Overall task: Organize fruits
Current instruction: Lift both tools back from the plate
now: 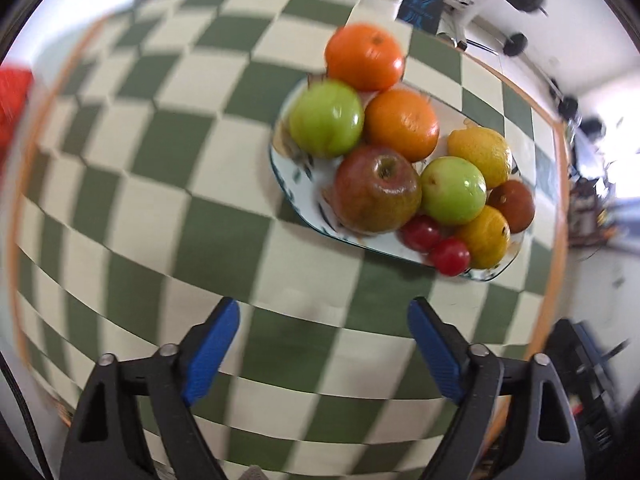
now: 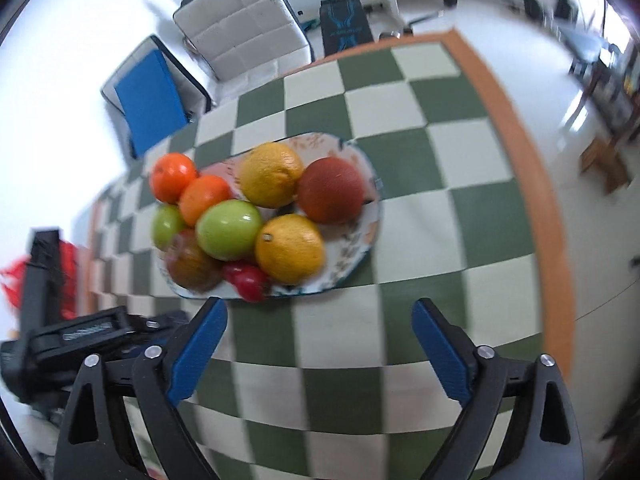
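Observation:
A patterned oval plate (image 1: 298,196) (image 2: 356,240) sits on the green-and-cream checkered tablecloth, piled with fruit: two oranges (image 1: 402,124), green apples (image 1: 326,118) (image 2: 229,229), a red-green apple (image 1: 376,189), lemons (image 1: 480,151) (image 2: 289,249), a dark red fruit (image 2: 331,190) and small red tomatoes (image 1: 450,256) (image 2: 247,278). One orange (image 1: 363,57) sits at the plate's far rim. My left gripper (image 1: 323,322) is open and empty, above the cloth short of the plate. My right gripper (image 2: 318,320) is open and empty, just in front of the plate.
The table has an orange border (image 2: 520,152). A white chair (image 2: 244,24) and a blue-seated chair (image 2: 150,100) stand beyond the far edge. The other gripper's black body (image 2: 80,332) is at lower left in the right wrist view. A red object (image 1: 12,100) lies at far left.

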Demonstrator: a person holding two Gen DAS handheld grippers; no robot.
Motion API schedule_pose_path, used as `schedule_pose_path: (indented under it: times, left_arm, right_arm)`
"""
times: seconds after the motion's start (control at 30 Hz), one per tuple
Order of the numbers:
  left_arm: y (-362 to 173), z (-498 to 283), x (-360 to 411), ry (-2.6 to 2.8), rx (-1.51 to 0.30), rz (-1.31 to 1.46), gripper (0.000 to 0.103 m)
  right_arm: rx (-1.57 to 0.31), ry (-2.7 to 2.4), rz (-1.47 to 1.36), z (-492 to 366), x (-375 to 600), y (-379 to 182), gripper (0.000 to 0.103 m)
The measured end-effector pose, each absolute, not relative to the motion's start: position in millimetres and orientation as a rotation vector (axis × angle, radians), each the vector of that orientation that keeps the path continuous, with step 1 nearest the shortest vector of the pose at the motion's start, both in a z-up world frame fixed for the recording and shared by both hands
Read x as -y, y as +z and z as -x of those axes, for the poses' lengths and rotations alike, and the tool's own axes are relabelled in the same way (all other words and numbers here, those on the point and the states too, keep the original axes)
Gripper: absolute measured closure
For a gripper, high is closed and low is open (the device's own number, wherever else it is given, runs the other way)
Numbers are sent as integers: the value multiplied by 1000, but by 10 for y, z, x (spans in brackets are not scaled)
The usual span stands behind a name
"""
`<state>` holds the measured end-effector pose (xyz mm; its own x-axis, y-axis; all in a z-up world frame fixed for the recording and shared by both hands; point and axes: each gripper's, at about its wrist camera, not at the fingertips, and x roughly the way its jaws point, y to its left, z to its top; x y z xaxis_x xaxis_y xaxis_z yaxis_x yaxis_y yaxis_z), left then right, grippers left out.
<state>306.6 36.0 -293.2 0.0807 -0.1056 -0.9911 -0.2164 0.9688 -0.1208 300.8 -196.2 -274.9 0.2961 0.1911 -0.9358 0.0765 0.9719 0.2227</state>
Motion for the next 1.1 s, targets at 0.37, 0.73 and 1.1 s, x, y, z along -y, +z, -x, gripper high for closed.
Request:
schedule_pose_path:
  times: [0.37, 0.73, 1.1]
  left_arm:
    - [-2493, -2876, -258, 79, -1342, 51, 6]
    - [-1760, -2460, -148, 33, -1192, -4, 6]
    - [-911, -1840, -131, -31, -1064, 8, 6]
  right_arm:
    - [-1181, -10, -111, -2766, 1988, -2290, 2]
    - [-1090, -32, -108, -2402, 2010, -1717, 2]
    - [-971, -2, -95, -1596, 1972, -757, 2]
